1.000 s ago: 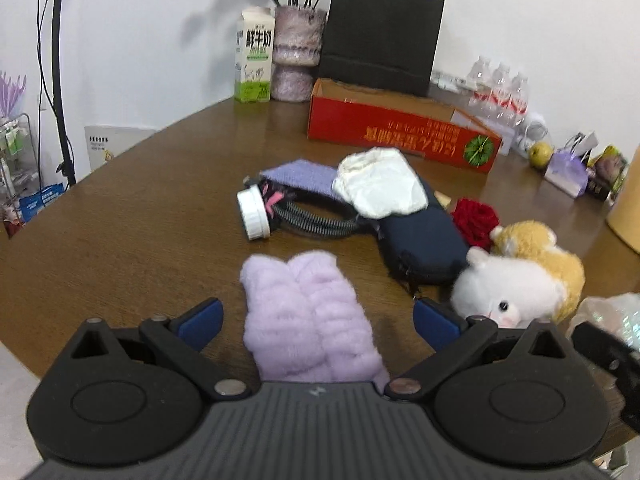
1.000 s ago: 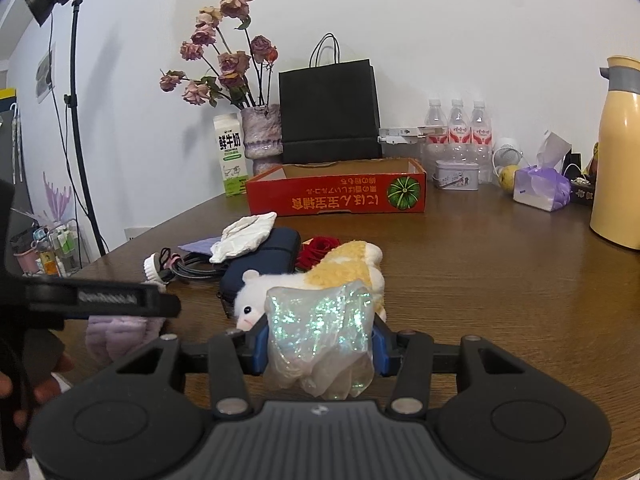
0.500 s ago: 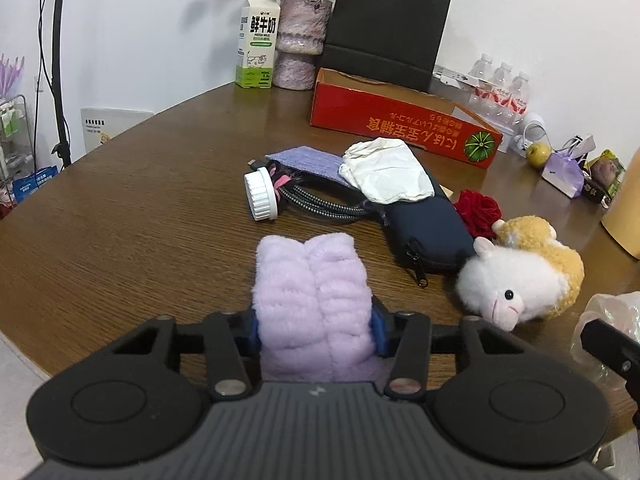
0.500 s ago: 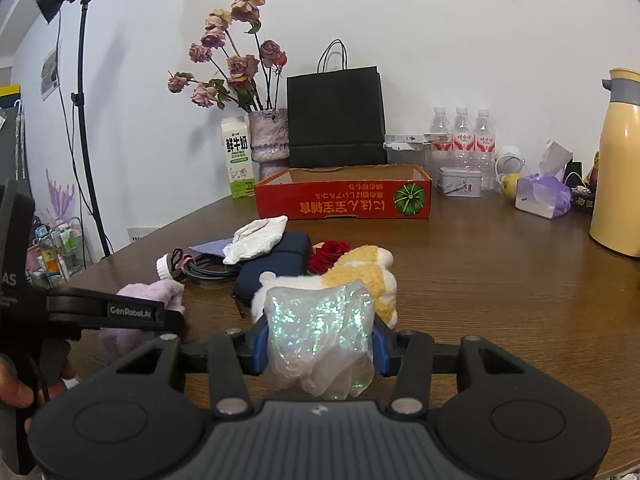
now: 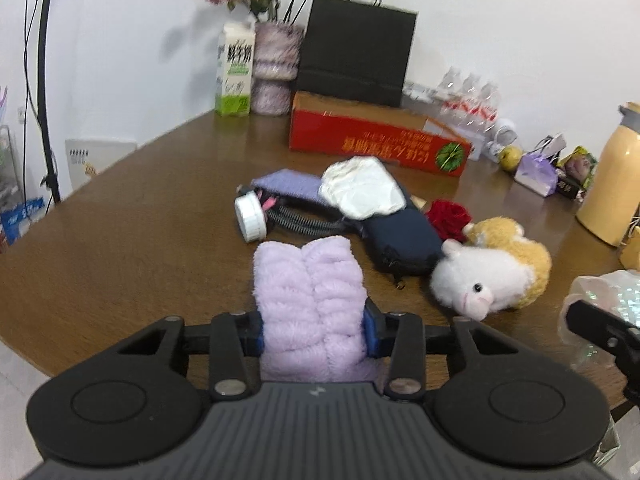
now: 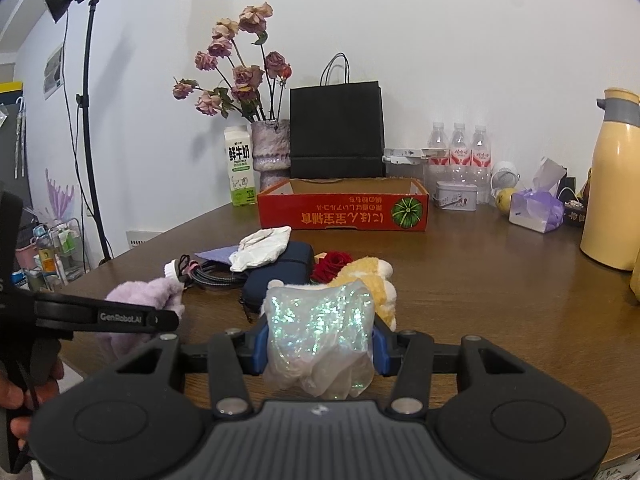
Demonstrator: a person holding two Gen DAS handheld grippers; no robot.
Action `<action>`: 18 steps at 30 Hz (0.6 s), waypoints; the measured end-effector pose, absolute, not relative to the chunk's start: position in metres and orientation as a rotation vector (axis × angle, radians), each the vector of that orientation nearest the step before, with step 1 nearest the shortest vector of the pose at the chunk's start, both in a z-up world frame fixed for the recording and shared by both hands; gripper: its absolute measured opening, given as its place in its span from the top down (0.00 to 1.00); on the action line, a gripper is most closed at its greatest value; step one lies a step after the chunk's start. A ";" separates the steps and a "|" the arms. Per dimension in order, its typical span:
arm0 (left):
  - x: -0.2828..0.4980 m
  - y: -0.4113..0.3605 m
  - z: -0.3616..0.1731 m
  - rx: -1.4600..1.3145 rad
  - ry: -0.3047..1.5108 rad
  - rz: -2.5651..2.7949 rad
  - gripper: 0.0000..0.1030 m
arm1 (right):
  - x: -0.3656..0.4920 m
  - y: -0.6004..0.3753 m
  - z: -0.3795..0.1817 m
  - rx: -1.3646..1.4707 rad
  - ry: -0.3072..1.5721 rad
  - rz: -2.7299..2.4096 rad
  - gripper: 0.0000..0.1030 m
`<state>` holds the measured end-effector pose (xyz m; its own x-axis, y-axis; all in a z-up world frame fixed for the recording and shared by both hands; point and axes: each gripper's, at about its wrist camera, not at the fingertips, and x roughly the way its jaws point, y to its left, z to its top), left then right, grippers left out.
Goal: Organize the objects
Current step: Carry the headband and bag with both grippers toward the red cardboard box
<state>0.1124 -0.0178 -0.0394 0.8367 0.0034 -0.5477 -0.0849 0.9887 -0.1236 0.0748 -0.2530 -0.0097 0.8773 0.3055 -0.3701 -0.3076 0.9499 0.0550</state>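
Observation:
My left gripper (image 5: 312, 332) is shut on a fluffy lilac cloth (image 5: 310, 292) and holds it above the near table edge; the cloth also shows in the right wrist view (image 6: 140, 300). My right gripper (image 6: 320, 346) is shut on a crumpled iridescent plastic bag (image 6: 320, 340), which also shows at the right of the left wrist view (image 5: 604, 292). On the table ahead lie a plush sheep (image 5: 488, 270), a navy pouch (image 5: 400, 236), a white cloth (image 5: 362, 190), a red fabric rose (image 5: 448, 216), a white cap with cables (image 5: 250, 218) and a purple cloth (image 5: 288, 184). An open red box (image 6: 344, 208) stands behind.
At the back stand a black paper bag (image 6: 336, 128), a vase of dried flowers (image 6: 270, 148), a milk carton (image 6: 240, 172), water bottles (image 6: 458, 148), a tin (image 6: 456, 196) and a tissue pack (image 6: 536, 210). A yellow thermos (image 6: 614, 180) stands at right. A light stand (image 6: 86, 120) stands left.
My left gripper closed on the lilac cloth and lifted it off the table. My right gripper rose slightly, still holding the iridescent bag.

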 end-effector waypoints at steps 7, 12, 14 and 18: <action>0.107 -0.018 -0.014 -0.127 0.510 -0.011 0.59 | 0.068 -0.245 0.001 -0.024 0.350 0.323 0.55; 0.115 -0.019 -0.001 -0.121 0.493 -0.036 0.59 | 0.071 -0.242 0.010 -0.030 0.333 0.327 0.55; 0.118 -0.020 0.004 -0.118 0.484 -0.042 0.59 | 0.075 -0.241 0.015 -0.031 0.328 0.331 0.55; 0.127 -0.022 0.012 -0.112 0.475 -0.068 0.59 | 0.086 -0.238 0.021 -0.031 0.324 0.340 0.55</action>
